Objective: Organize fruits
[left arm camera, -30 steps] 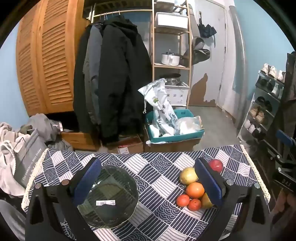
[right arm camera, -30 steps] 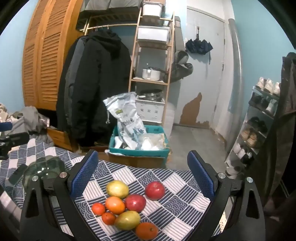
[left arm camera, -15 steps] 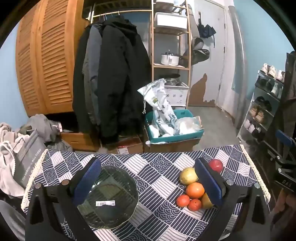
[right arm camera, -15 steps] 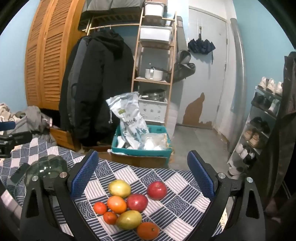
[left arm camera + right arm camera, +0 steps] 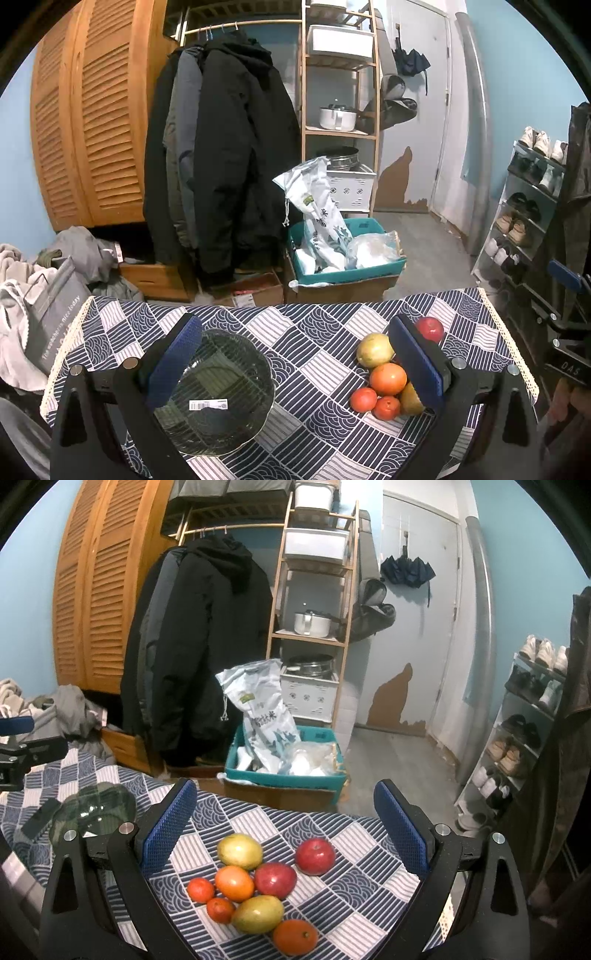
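Fruits (image 5: 258, 882) beside barcode-stickered glass bowl (image 5: 214, 391)

The table (image 5: 317, 343) was covered by a navy and white patterned cloth (image 5: 255, 823) with a lace edge. On the left lay a clear glass bowl (image 5: 221, 398) bearing a barcode sticker. On the right lay a cluster of fruit (image 5: 255, 882), pieces touching: two yellow-green, two red, four orange, of which two small. One red apple (image 5: 315, 856) lay just apart, on the far right.
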